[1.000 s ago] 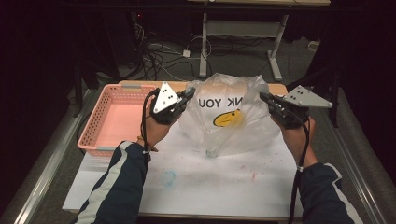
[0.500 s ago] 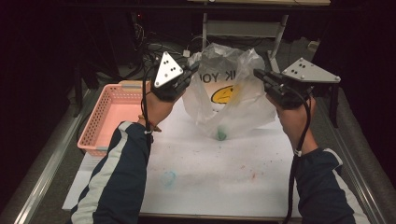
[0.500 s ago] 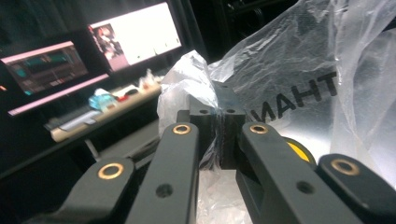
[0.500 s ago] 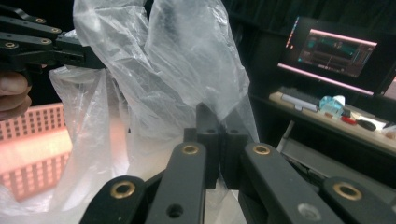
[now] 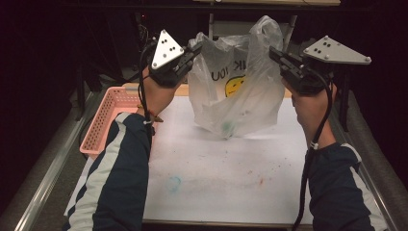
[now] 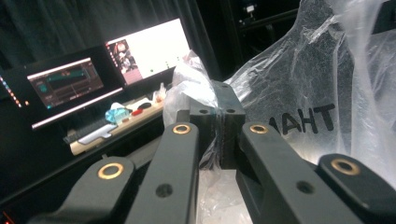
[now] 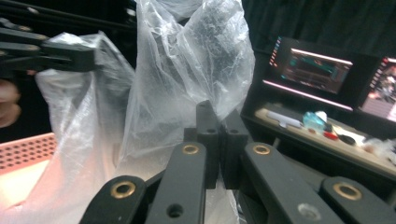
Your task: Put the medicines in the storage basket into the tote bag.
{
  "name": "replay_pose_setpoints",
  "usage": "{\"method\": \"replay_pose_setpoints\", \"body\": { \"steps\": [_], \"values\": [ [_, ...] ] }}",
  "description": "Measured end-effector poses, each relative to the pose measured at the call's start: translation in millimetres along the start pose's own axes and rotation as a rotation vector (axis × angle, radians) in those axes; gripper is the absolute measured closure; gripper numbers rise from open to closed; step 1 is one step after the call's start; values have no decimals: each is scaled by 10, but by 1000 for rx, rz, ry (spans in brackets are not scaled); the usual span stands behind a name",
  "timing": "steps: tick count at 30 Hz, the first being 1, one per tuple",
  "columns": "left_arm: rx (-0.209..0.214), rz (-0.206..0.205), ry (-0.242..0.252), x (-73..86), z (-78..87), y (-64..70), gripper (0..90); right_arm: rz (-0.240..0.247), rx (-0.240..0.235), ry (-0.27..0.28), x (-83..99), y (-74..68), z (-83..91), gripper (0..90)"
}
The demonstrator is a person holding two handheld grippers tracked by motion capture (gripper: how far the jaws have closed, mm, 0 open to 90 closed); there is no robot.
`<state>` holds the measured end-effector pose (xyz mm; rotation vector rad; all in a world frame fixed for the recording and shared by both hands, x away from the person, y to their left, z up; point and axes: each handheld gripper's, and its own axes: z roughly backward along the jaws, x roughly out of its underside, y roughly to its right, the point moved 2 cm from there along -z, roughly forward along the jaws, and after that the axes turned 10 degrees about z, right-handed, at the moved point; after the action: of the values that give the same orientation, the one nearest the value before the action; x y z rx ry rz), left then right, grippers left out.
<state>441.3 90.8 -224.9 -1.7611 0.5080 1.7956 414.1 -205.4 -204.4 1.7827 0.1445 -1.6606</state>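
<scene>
clear plastic bag with a yellow smiley and black lettering hangs between the two grippers above the white table mat, lifted up at the far end of the table. its bottom sags down near the mat; can't tell if it touches. something small and greenish sits low inside the bag, too blurred to name.

left gripper holds the bag's left upper edge. in the left gripper view its jaws are pressed together with a pinch of plastic film between them, bag body with the mirrored lettering to the right.

right gripper holds the bag's right upper edge, the film bunching up into a peak above it. in the right gripper view the jaws are closed tight on the plastic, and the left gripper shows at upper left, also on the bag.

pink perforated basket sits on the table to the left of the bag, behind the left forearm, apart from the bag.

monitors glow in the dark background of both gripper views.
</scene>
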Motion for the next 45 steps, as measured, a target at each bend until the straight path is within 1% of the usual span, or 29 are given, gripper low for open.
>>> {"method": "replay_pose_setpoints", "body": {
  "steps": [4,5,7,8,9,10,12,13,14,15,16,17,18,20,22,25,26,27,28,30,31,33,34,36,37,38,41,43,45],
  "values": [
    [-23,4,-41,140,-139,-31,858,-15,23,-52,198,70,-141,900],
    [-25,4,-52,174,-174,-38,838,-25,23,-67,260,85,-182,900],
    [-27,13,-75,250,-245,-46,835,-40,29,-101,388,109,-262,900],
    [-32,14,-82,288,-279,-46,818,-55,24,-111,455,120,-299,900],
    [-33,24,-87,326,-312,-47,803,-62,30,-124,517,128,-333,900],
    [-32,28,-99,365,-346,-46,783,-55,40,-140,579,137,-364,900],
    [-36,23,-126,434,-412,-41,706,-81,35,-158,701,161,-419,900],
    [-27,29,-140,468,-442,-40,680,-75,44,-175,753,169,-441,900],
    [-32,29,-154,496,-467,-35,632,-71,54,-187,801,176,-461,900],
    [-76,27,-155,523,-487,-25,551,-82,47,-193,847,186,-474,900],
    [-120,29,-148,548,-497,-21,447,-81,48,-204,886,196,-488,900],
    [-124,38,-143,565,-495,-30,413,-74,59,-219,921,200,-500,900],
    [-122,53,-138,576,-490,-44,409,-69,67,-231,955,209,-510,900],
    [-130,74,-134,582,-477,-68,310,-72,73,-250,1022,246,-528,900],
    [-128,71,-127,578,-451,-84,302,-69,92,-275,1081,283,-537,900],
    [-129,61,-118,561,-399,-99,292,-85,124,-297,1163,365,-526,898],
    [-129,58,-117,554,-376,-105,266,-102,132,-296,1184,396,-512,890],
    [-129,59,-113,548,-351,-113,264,-126,133,-289,1200,418,-493,871],
    [-126,61,-112,545,-328,-121,264,-134,131,-285,1210,437,-478,859],
    [-135,51,-115,550,-290,-129,264,-129,144,-286,1210,449,-452,817],
    [-136,43,-118,558,-271,-131,264,-122,146,-282,1207,462,-440,779],
    [-137,36,-126,587,-242,-131,263,-129,154,-267,1184,472,-402,712],
    [-135,34,-128,607,-232,-130,264,-123,152,-260,1165,472,-382,694],
    [-138,28,-137,649,-214,-125,264,-100,167,-254,1115,453,-347,600],
    [-137,28,-140,674,-205,-123,264,-89,177,-251,1093,446,-332,595],
    [-136,29,-143,700,-196,-120,264,-86,173,-245,1076,443,-316,580],
    [-130,29,-159,777,-175,-114,264,-86,175,-228,1038,450,-266,486],
    [-132,20,-174,832,-176,-103,264,-87,181,-214,1007,457,-225,448],
    [-142,6,-197,885,-199,-90,264,-88,171,-207,982,466,-198,414]
  ]
}}
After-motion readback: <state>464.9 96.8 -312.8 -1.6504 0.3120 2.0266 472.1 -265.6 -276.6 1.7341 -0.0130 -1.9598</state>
